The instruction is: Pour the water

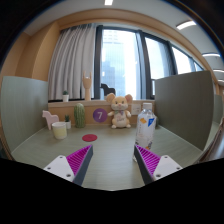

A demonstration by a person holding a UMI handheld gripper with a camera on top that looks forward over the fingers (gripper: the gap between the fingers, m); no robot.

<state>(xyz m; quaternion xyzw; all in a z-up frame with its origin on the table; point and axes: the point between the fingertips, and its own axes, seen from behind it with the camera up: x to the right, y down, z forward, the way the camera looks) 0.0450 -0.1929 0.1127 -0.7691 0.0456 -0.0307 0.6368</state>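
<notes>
My gripper (113,160) is open and empty, its two fingers with magenta pads (79,158) spread wide over the bare grey table (112,145). Far beyond the fingers to the left stands a small cream cup (60,129) beside a pink-and-white object (48,119). To the right beyond the fingers stands a clear bottle with a blue label (147,126). A purple round can (98,116) and a yellow bottle (80,115) stand at the back. Nothing lies between the fingers.
A plush bear (120,111) sits at the back middle. A red round coaster (90,137) lies on the table ahead of the left finger. Grey partitions (25,105) wall the table at left and right. Windows with curtains lie behind.
</notes>
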